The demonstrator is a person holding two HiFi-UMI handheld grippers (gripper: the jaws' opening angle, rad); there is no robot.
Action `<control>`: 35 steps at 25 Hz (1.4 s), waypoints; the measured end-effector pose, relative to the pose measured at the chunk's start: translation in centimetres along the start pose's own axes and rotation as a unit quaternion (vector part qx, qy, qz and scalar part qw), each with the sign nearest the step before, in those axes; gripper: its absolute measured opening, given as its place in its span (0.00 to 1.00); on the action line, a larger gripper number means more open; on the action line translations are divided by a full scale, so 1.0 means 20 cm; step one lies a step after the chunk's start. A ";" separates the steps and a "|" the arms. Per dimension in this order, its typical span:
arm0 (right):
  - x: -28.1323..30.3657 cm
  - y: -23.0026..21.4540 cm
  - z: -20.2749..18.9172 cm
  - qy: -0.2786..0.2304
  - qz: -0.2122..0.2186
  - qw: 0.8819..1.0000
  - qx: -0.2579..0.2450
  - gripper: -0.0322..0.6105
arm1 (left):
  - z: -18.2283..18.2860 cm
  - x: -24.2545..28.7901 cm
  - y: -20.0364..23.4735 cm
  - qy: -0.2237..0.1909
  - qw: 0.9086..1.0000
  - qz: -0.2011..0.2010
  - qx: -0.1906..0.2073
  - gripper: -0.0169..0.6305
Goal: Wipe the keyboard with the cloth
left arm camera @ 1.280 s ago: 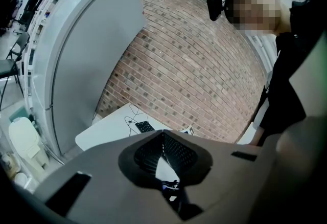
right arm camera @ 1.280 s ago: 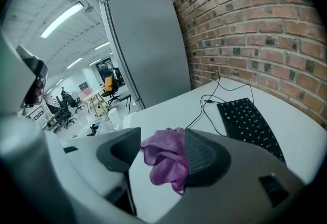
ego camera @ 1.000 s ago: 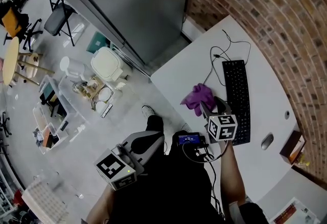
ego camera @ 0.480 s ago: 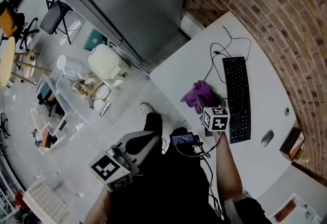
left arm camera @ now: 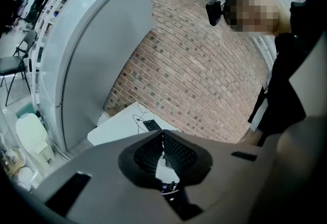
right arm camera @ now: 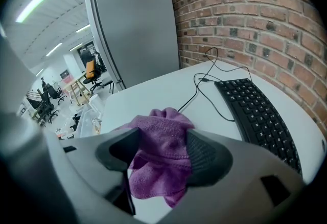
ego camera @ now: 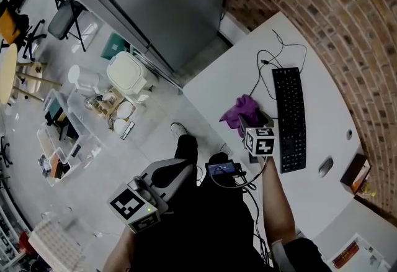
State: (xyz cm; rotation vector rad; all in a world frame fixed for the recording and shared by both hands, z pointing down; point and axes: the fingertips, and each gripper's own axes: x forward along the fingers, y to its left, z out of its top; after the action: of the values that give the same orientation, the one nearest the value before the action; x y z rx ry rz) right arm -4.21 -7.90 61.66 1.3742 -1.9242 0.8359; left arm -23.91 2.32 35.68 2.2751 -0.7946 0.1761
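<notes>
Right gripper view: the right claw (right arm camera: pixel 161 155), jaws just opened wide, is set astride the ungripped cloth (right arm camera: pixel 158 131) beside the keyboard (right arm camera: pixel 258 115), evidently for pickup; the left claw (left arm camera: pixel 162 154) is held closed, idle.

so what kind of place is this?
Probably an office or lab workspace: white desk with keyboard and mouse against a brick wall, office chair and clear storage bins beyond it.

A brick wall (ego camera: pixel 335 10) fills the upper right. A mouse (ego camera: pixel 324 168) lies on the white table (ego camera: pixel 223 78) at lower right. A chair (ego camera: pixel 62 20) stands upper left.
</notes>
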 end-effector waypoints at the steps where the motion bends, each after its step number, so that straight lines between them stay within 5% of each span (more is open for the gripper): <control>1: 0.01 0.00 0.00 0.002 -0.002 1.000 -0.001 0.50 | 0.00 0.00 0.00 0.001 1.000 -0.001 -0.001 0.05; 10: 0.06 -0.02 -0.02 0.013 -0.020 1.000 -0.012 0.48 | 0.04 0.03 0.01 -0.005 1.000 -0.002 -0.014 0.05; 22: 0.05 -0.03 -0.02 0.017 -0.022 0.999 -0.033 0.22 | 0.00 0.02 0.01 0.004 1.000 -0.006 0.006 0.05; 35: -0.04 0.00 0.02 0.000 0.008 0.999 -0.039 0.20 | 0.00 0.04 -0.03 0.006 1.000 -0.013 0.014 0.05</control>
State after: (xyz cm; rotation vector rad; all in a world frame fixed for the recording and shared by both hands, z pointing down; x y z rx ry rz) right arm -4.02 -7.75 60.76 1.3145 -1.9504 0.7599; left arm -22.96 2.28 35.54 2.3065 -0.7612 0.1893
